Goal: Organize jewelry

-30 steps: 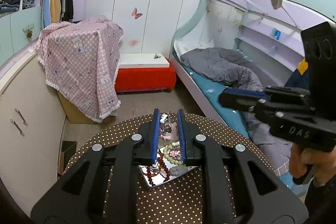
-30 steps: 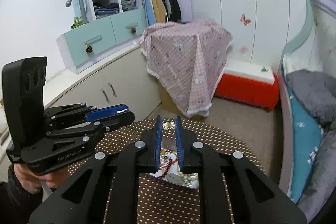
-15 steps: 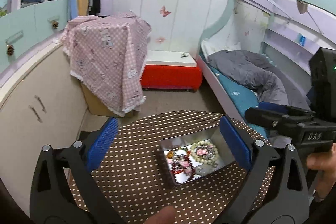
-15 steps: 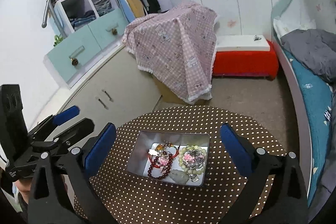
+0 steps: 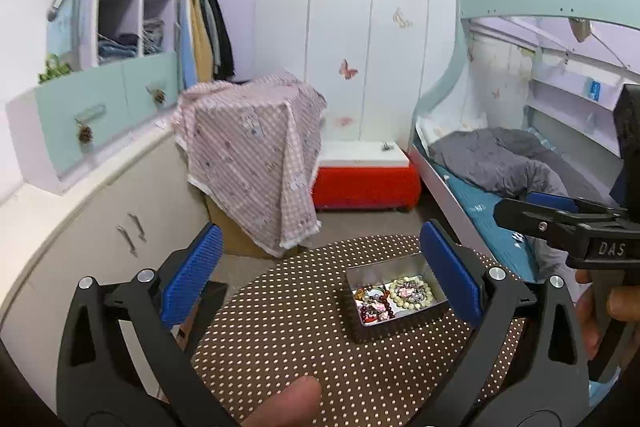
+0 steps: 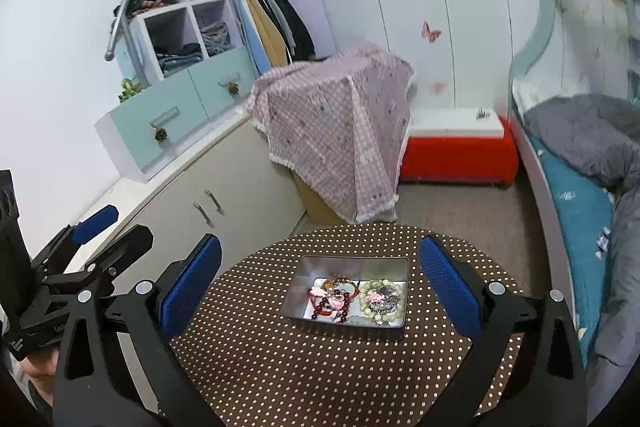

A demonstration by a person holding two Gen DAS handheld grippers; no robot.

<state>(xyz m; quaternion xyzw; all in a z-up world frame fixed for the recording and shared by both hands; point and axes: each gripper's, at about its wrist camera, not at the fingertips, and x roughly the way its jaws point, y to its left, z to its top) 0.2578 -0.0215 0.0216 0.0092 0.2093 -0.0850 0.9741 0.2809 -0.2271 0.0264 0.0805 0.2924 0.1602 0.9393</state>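
A silver metal tin (image 6: 352, 263) (image 5: 390, 267) sits on a round table with a brown polka-dot cloth (image 6: 320, 359) (image 5: 304, 311). Inside lie a dark red bead bracelet (image 6: 334, 301) (image 5: 374, 307) and a pale green bead bracelet (image 6: 380, 301) (image 5: 412, 291), among other small pieces. My left gripper (image 5: 320, 275) is open and empty, held above the table's near left side. My right gripper (image 6: 320, 275) is open and empty, held above the table in front of the tin. Each gripper also shows at the edge of the other's view.
A low cream cabinet (image 6: 224, 195) runs along the left. A pink checked cloth covers a box (image 6: 340, 131) behind the table. A red bench (image 6: 456, 151) stands at the wall. A bunk bed with a grey duvet (image 5: 492, 159) is at the right.
Both grippers went from shut to wide open and pulled back and up from the tin. The views now take in the whole table and more of the room.
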